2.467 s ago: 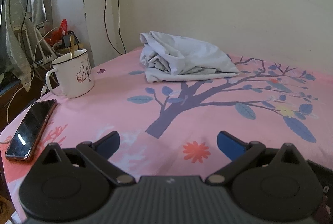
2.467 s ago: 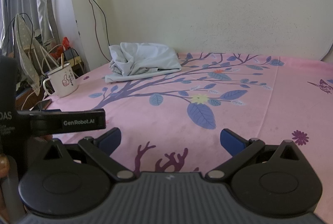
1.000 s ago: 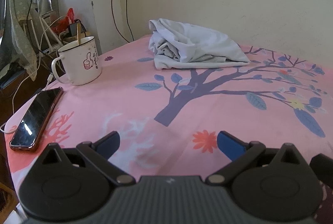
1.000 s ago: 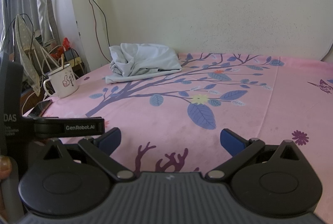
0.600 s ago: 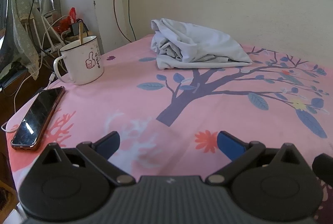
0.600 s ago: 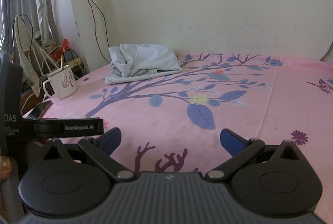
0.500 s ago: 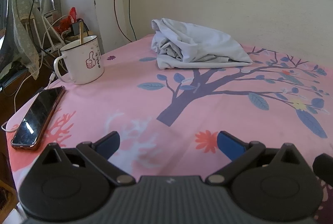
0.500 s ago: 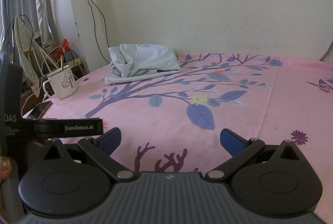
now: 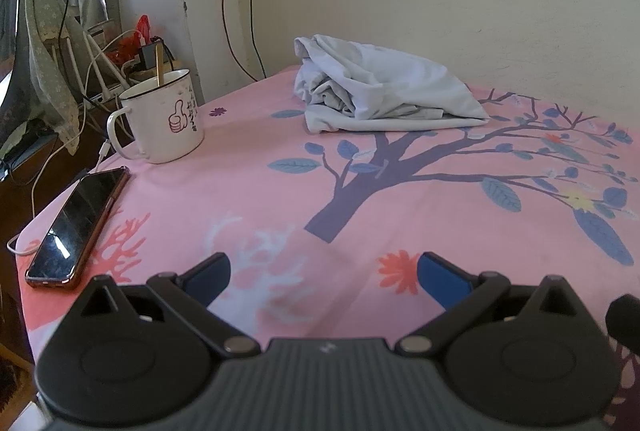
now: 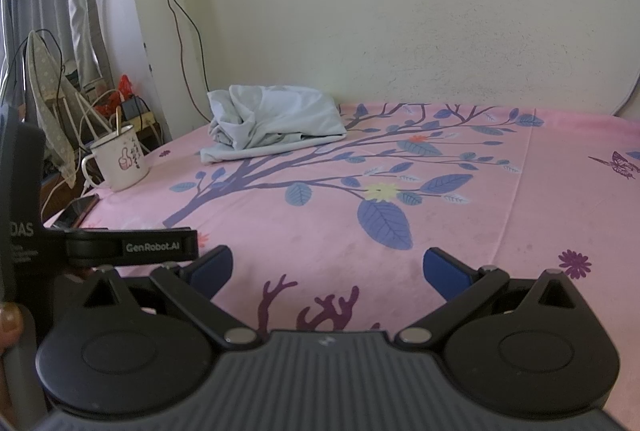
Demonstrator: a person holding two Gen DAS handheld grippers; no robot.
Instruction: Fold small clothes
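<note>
Left wrist view: the left gripper (image 9: pixel 323 271) hangs released above the pink bedsheet (image 9: pixel 260 199), its 2 blue fingers (image 9: pixel 442 277) wide apart and holding nothing. A crumpled pale garment (image 9: pixel 384 87) lies far ahead near the wall. A white mug (image 9: pixel 164 119) and a phone (image 9: pixel 80 219) sit at the left edge.

Right wrist view: the right gripper (image 10: pixel 327 269) is likewise spread and empty. The garment (image 10: pixel 276 127) lies at the far left of the sheet, near the mug (image 10: pixel 120 159).

One garment (image 9: pixel 384 91), one mug (image 9: pixel 164 119), one phone (image 9: pixel 78 223)
</note>
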